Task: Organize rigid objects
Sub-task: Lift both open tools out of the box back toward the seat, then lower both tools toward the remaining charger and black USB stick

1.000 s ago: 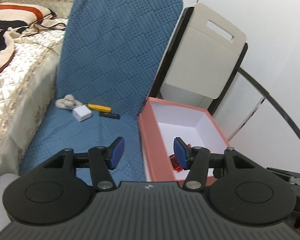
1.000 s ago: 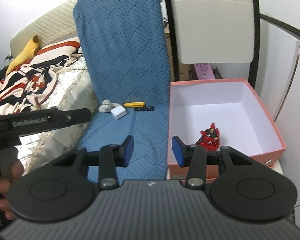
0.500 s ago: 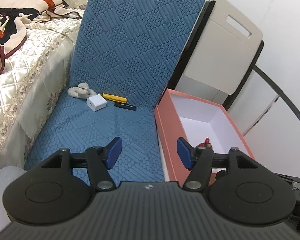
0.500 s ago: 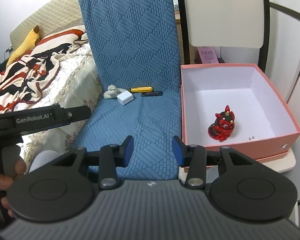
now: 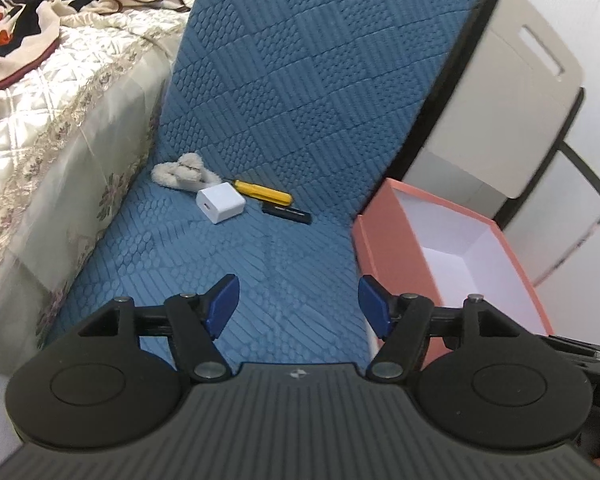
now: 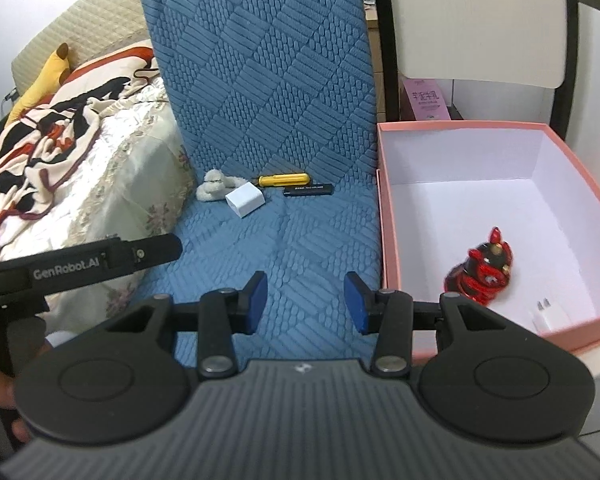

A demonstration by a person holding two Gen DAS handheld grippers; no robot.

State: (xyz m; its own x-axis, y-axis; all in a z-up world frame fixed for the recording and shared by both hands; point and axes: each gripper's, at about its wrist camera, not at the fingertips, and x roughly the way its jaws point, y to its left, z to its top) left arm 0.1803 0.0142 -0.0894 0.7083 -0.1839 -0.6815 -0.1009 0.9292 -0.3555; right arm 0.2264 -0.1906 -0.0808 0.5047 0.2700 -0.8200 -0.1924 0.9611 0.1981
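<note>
Both tools now sit lower; left tool (image 5: pixel 298 304) has just been opening, empty. We judge white charger cube (image 5: pixel 220 203) light, rigid, graspable across flat sides.

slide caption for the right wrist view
Open right tool above blue cushion; red figurine and white charger in pink box.

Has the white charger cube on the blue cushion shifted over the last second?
No. The white charger cube still lies beside the yellow screwdriver; only the camera moved.
</note>
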